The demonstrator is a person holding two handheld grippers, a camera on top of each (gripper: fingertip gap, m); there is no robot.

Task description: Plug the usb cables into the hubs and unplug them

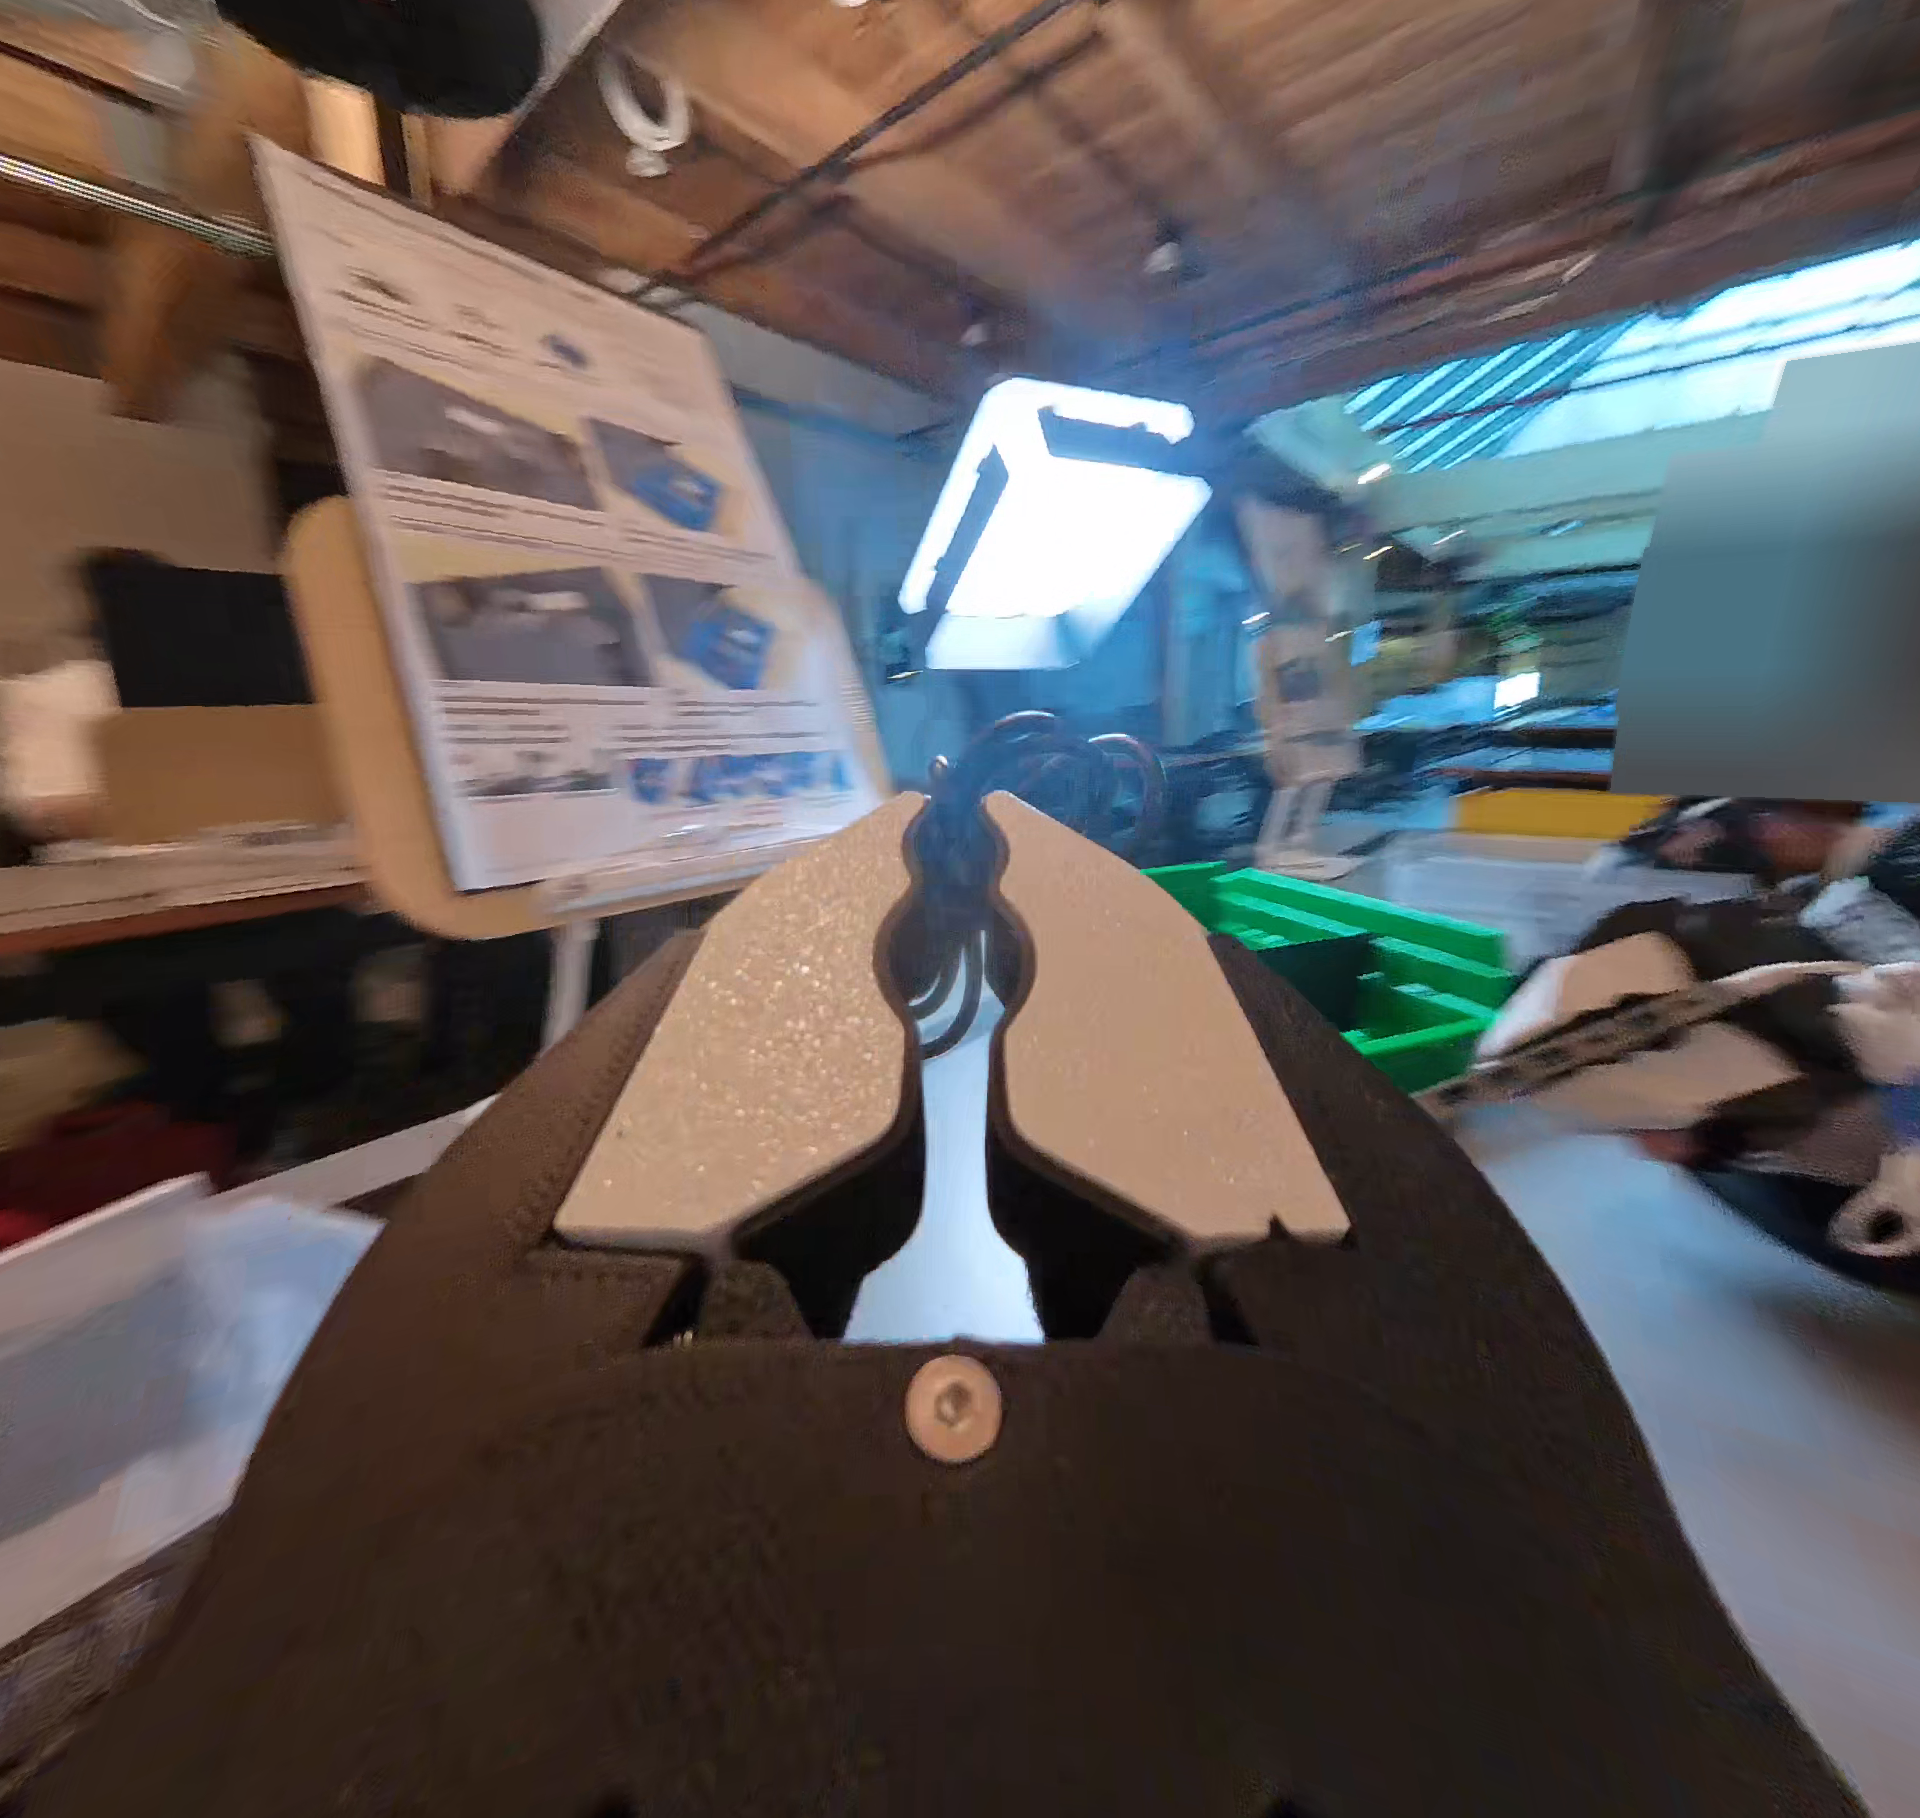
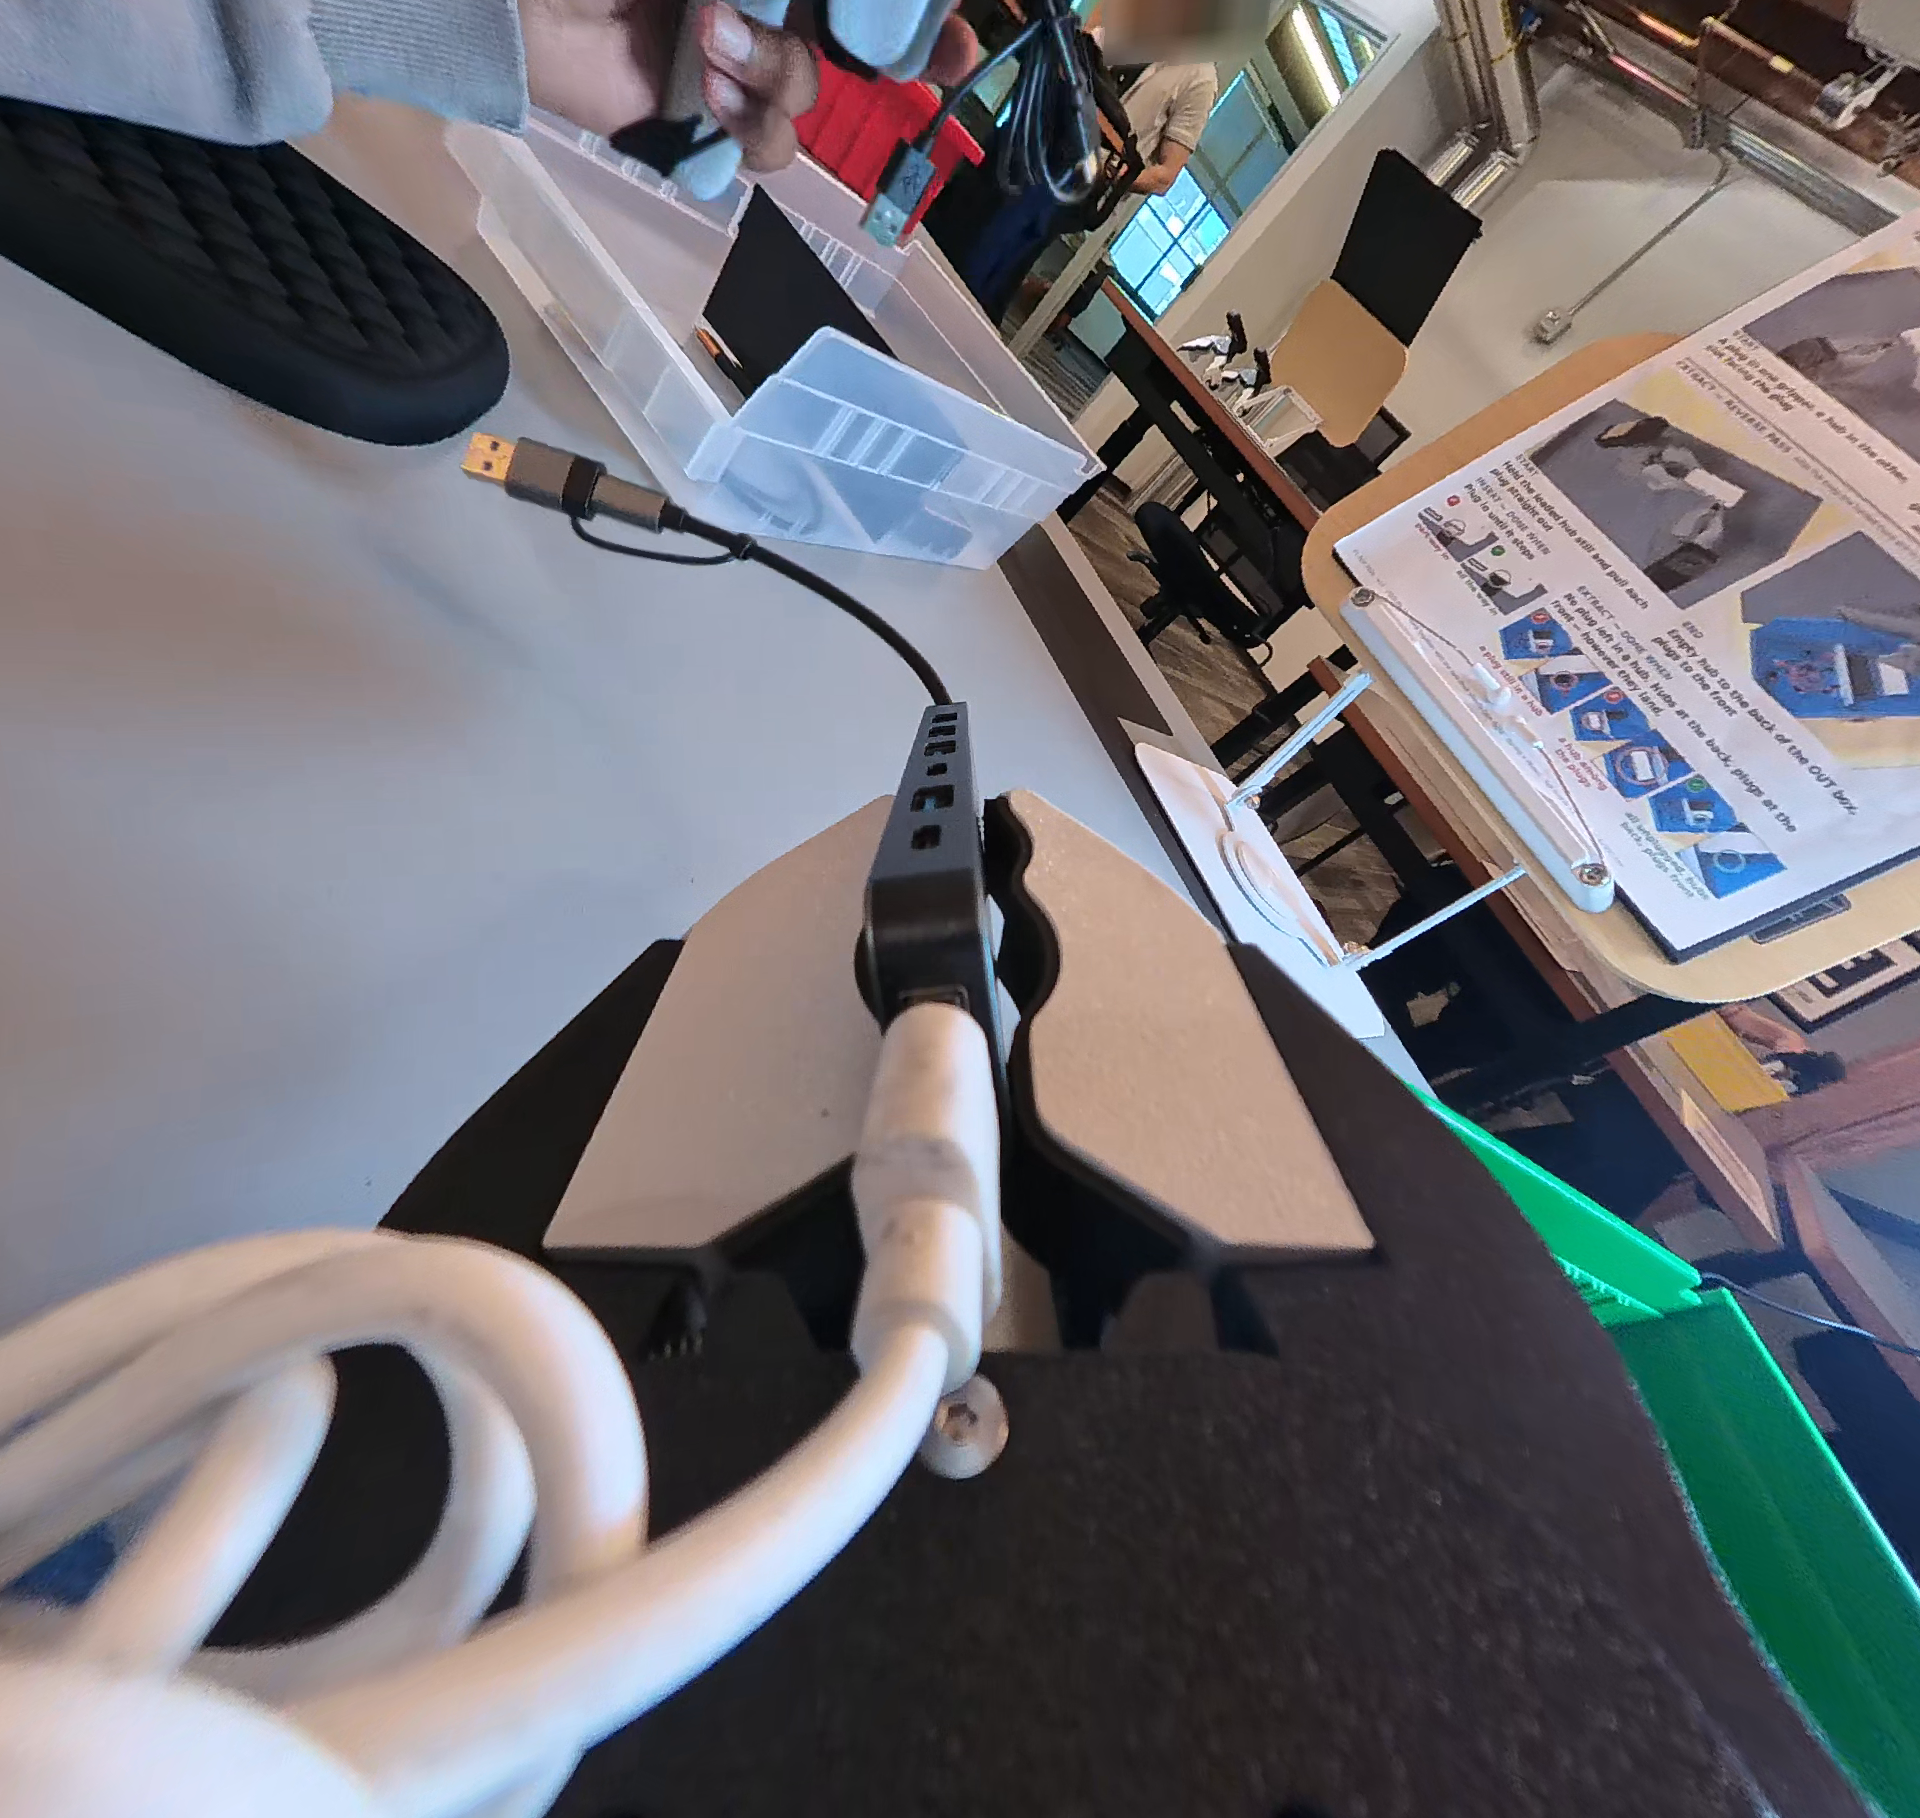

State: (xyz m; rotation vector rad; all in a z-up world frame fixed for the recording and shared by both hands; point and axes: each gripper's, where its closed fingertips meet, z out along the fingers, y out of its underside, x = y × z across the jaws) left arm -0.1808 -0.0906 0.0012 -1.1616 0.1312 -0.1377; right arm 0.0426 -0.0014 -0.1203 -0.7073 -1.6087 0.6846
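White cable (image 2: 925,1145) plugged into gripped hub (image 2: 930,854); organizer (image 2: 831,418) beyond.

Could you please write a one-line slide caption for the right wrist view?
Right gripper clamps a black USB hub with a white cable plugged into its end.

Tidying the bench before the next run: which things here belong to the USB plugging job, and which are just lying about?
Job:
black hub in right gripper
white cable plugged into it
black cable bundle in left gripper

Lying about:
clear plastic organizer
instruction sheet
green bin
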